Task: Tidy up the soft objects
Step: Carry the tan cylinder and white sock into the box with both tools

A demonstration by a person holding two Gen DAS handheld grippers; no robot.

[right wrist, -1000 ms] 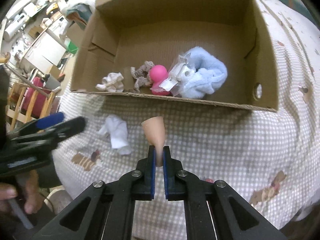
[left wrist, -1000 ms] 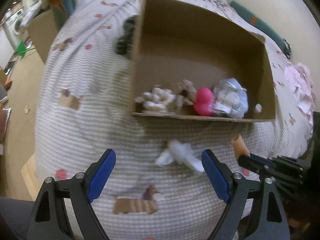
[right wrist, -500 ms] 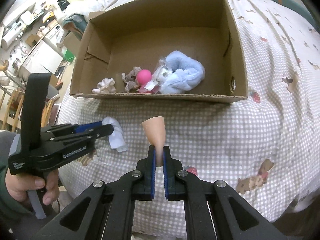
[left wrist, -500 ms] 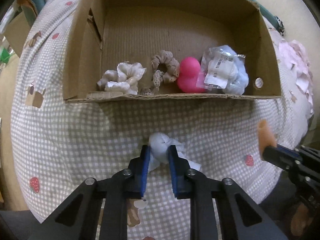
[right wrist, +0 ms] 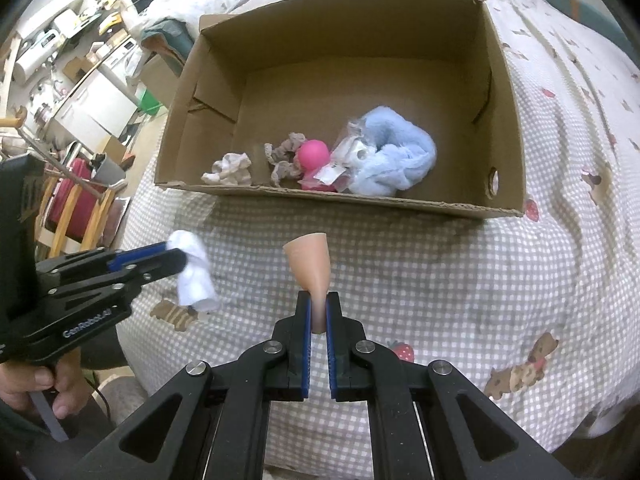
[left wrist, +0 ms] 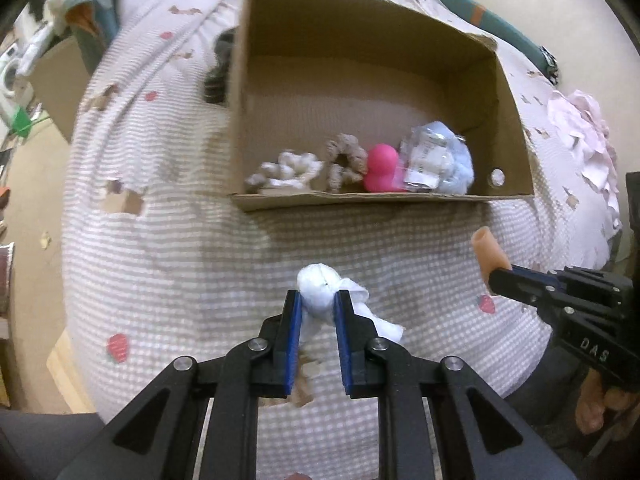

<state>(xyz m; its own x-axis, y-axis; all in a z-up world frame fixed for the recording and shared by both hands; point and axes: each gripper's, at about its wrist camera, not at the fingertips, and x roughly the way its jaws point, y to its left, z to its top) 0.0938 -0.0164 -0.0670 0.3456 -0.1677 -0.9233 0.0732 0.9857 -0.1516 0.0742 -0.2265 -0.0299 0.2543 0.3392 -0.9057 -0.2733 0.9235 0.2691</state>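
My left gripper is shut on a small white cloth bundle, held a little above the checked bedspread; its loose tail hangs to the right. From the right wrist view the same white cloth bundle hangs at the left gripper. My right gripper is shut on a peach-coloured soft cone, wide end up. In the left wrist view the peach cone and right gripper are at the right. The open cardboard box lies ahead, holding a cream scrunchie, beige scrunchie, pink ball and pale blue fluffy item with a plastic packet.
The box sits on a bed covered by a checked spread with dog and strawberry prints. A dark item lies left of the box. A person's hand holds the left tool. Furniture and a red chair stand beyond the bed's left edge.
The left gripper closed around the white cloth and lifted it off the bedspread. The right gripper kept hold of the peach cone and pulled back a little from the box.
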